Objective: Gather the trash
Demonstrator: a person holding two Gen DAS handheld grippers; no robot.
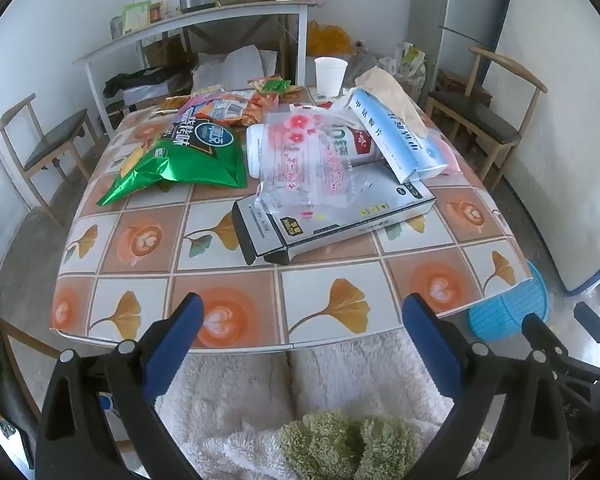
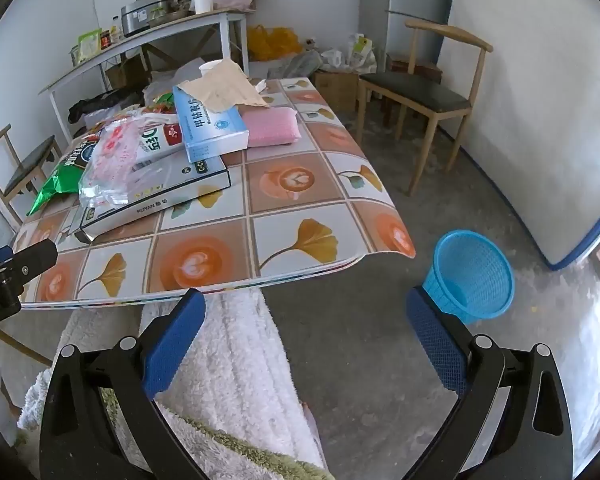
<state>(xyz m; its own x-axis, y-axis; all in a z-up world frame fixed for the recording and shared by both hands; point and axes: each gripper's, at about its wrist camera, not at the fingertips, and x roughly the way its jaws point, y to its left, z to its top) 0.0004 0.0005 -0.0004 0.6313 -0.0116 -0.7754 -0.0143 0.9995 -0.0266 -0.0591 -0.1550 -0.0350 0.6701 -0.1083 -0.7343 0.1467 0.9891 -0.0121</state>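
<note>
Both grippers spread wide, holding nothing: left gripper (image 1: 300, 320) hovers at the near worktop (image 1: 172, 248) edge, right gripper (image 2: 304, 316) off the near right corner, over the floor. Trash piled mid-worktop toward the far edge: green snack bag (image 1: 188, 156), clear flowered bag (image 1: 304, 168) on grey box (image 2: 160, 196) printed "KUYAN", blue-white box (image 2: 212, 128), white cup (image 1: 330, 76). Blue basket (image 2: 470, 276) on floor beside the near right corner.
</note>
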